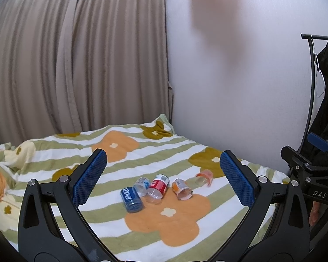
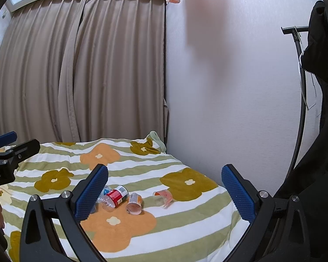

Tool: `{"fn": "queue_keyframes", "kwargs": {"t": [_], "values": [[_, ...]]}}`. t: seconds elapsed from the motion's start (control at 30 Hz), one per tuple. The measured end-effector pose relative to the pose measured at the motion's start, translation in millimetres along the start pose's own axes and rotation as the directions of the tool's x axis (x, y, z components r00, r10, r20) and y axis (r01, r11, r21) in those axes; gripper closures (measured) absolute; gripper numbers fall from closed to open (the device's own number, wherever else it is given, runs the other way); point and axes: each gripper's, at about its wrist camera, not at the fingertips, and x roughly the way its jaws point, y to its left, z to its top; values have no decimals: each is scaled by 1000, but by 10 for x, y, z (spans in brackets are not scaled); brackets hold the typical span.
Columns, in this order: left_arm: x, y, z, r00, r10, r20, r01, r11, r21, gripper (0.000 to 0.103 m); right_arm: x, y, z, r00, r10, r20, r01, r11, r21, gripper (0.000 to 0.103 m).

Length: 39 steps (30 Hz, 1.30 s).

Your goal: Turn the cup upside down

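Note:
Several cut plastic bottle cups lie on their sides on the flowered blanket (image 1: 177, 235): a blue-label cup (image 1: 131, 198), a clear one with a light blue label (image 1: 141, 185), a red-label cup (image 1: 157, 188), an orange-label cup (image 1: 181, 189) and a clear cup with a pink rim (image 1: 204, 178). My left gripper (image 1: 161, 179) is open and empty, held above and short of the cups. My right gripper (image 2: 164, 194) is open and empty, also short of them. In the right wrist view the red-label cup (image 2: 116, 197), orange-label cup (image 2: 134, 203) and pink-rimmed cup (image 2: 164, 197) show; the blue ones are mostly hidden behind my left finger.
The bed fills the lower view, with a beige curtain (image 1: 76, 65) behind and a white wall (image 1: 240, 109) to the right. A black clothes rack (image 1: 310, 87) with a dark garment stands at the right edge. The other gripper shows at each view's edge.

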Motion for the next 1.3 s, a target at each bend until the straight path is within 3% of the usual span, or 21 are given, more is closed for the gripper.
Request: {"fn": "queue_keyframes", "kwargs": {"t": [0.17, 0.3, 0.4, 0.53, 0.63, 0.7, 0.8, 0.87, 1.0, 1.13, 1.17, 1.23, 1.3], "values": [[394, -40, 118, 994, -72, -78, 71, 997, -24, 0, 144, -48, 6, 999, 7, -38, -7, 1000, -9, 0], [1095, -78, 214, 965, -144, -221, 134, 989, -62, 0, 423, -83, -49, 995, 11, -95, -14, 999, -33, 0], [1824, -159, 166, 910, -179, -375, 156, 984, -89, 0, 709, -71, -161, 988, 25, -154, -35, 997, -64, 0], [2644, -334, -121, 829, -158, -536, 138, 987, -77, 0, 1106, -71, -385, 971, 51, -234, -72, 994, -79, 0], [3222, -388, -495, 742, -146, -654, 103, 989, -104, 0, 1376, -82, -588, 957, 77, -281, -100, 993, -68, 0], [3578, -401, -783, 671, -146, -727, 75, 989, -129, 0, 1529, -88, -731, 945, 100, -310, -122, 991, -53, 0], [3975, -388, -1176, 583, -134, -801, 33, 989, -142, 1, 1689, -101, -910, 933, 120, -340, -143, 989, -43, 0], [4159, -399, -1370, 539, -138, -831, 21, 988, -150, 3, 1762, -94, -1004, 926, 130, -354, -153, 987, -39, 0], [4437, -437, -1653, 477, -139, -868, 4, 988, -156, 10, 1929, -122, -1176, 910, 145, -389, -167, 986, -23, 0], [4598, -446, -1852, 423, -151, -894, -8, 985, -170, 26, 2009, -137, -1269, 902, 147, -405, -166, 986, -14, 0], [4625, -441, -1901, 413, -149, -899, -11, 986, -168, 29, 2025, -148, -1287, 901, 148, -409, -167, 986, -11, 0], [4655, -423, -1965, 398, -146, -906, -10, 987, -163, 45, 2041, -160, -1309, 899, 149, -412, -168, 986, -11, 0], [4644, -384, -1989, 396, -169, -903, -10, 982, -188, 45, 2039, -161, -1312, 898, 144, -417, -165, 986, -15, 0]]}}
